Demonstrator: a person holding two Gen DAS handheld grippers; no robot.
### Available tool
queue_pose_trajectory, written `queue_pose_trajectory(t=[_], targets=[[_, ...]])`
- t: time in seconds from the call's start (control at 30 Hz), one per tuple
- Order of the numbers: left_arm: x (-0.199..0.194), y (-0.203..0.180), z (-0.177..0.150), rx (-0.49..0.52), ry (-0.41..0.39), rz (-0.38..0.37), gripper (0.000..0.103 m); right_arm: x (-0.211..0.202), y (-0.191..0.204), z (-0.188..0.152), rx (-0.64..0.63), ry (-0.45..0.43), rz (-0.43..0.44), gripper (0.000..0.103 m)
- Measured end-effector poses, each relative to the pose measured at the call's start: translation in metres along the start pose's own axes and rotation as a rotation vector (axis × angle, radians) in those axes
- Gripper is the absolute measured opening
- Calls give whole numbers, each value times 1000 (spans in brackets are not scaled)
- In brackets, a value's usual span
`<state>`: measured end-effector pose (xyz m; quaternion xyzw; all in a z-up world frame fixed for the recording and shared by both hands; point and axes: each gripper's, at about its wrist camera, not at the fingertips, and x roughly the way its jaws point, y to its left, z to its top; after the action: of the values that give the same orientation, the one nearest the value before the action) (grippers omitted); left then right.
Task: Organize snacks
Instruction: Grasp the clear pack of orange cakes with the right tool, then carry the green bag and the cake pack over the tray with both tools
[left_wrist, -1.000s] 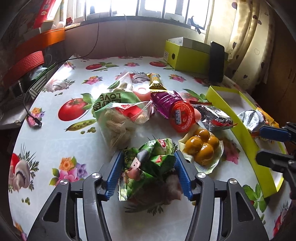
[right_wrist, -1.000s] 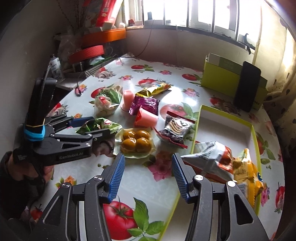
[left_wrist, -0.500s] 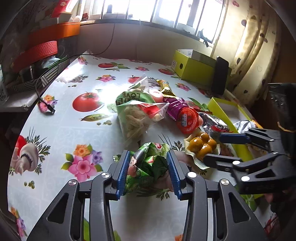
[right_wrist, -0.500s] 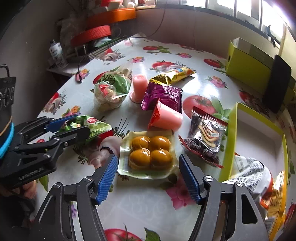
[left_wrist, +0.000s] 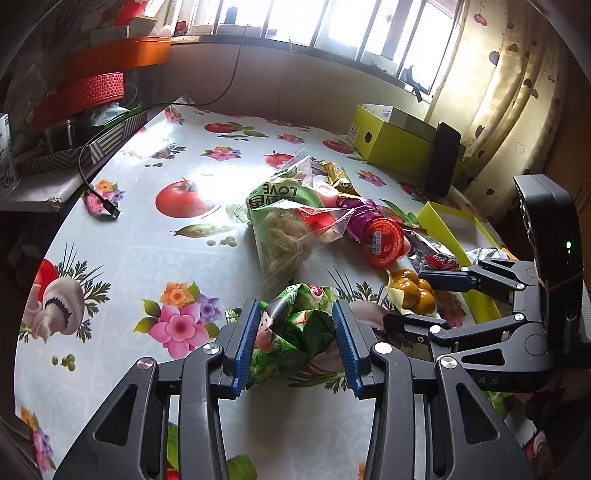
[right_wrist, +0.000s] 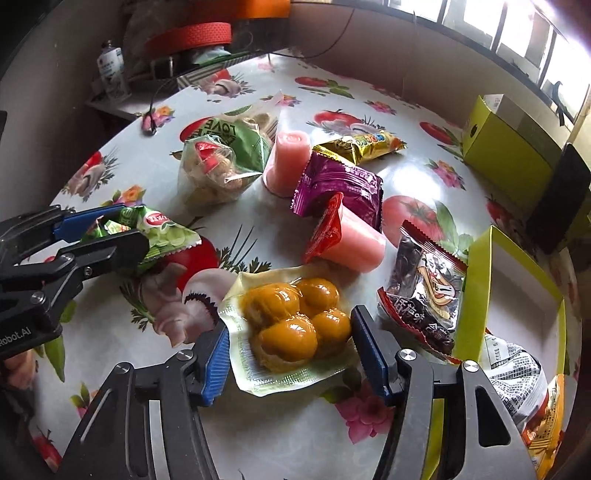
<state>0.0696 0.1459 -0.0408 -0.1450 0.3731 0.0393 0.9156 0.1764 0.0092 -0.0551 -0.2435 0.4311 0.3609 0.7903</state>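
— Right, starting big: flowered oilcloth table (right_wrist: 406, 92), strewn with snacks, with the yellow-green tray (right_wrist: 476, 280) at the right edge, already holding two bags.

— And between tray and jaws?

— Lying flat just left of the tray, a clear vacuum pack of four yellow balls (right_wrist: 295, 325), long side running across the view. Sits squarely between the pads of the right gripper (right_wrist: 290, 360), closer to this hand than to the other.

— Pads touching yet?

— Not pressing. Standing wide on either side of the pack and closing in, the left pad right at its sealed edge, the right pad just clear.

— Left hand?

— Busy further left: left gripper (left_wrist: 295, 343) clamped narrow on a crumpled green snack bag (left_wrist: 295, 325), apparently lifted a little off the cloth.

— Next call?

— Probably finishing the squeeze across the pack's width, then carrying it right, into the tray.
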Motion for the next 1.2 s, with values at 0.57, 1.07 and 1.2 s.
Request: queue_pose_trajectory(t=[0.57,1.07,1.2], targets=[[-18,-8,-5,3,-16,-9,40,-41,7,-28,52,-84,65,58],[-38,-28,-5,13,-40,0,40,-76,1,-47,93,-159,54,58],[-42,-40,-4,27,-46,3,40,-87,-2,-52,106,-183,48,58]])
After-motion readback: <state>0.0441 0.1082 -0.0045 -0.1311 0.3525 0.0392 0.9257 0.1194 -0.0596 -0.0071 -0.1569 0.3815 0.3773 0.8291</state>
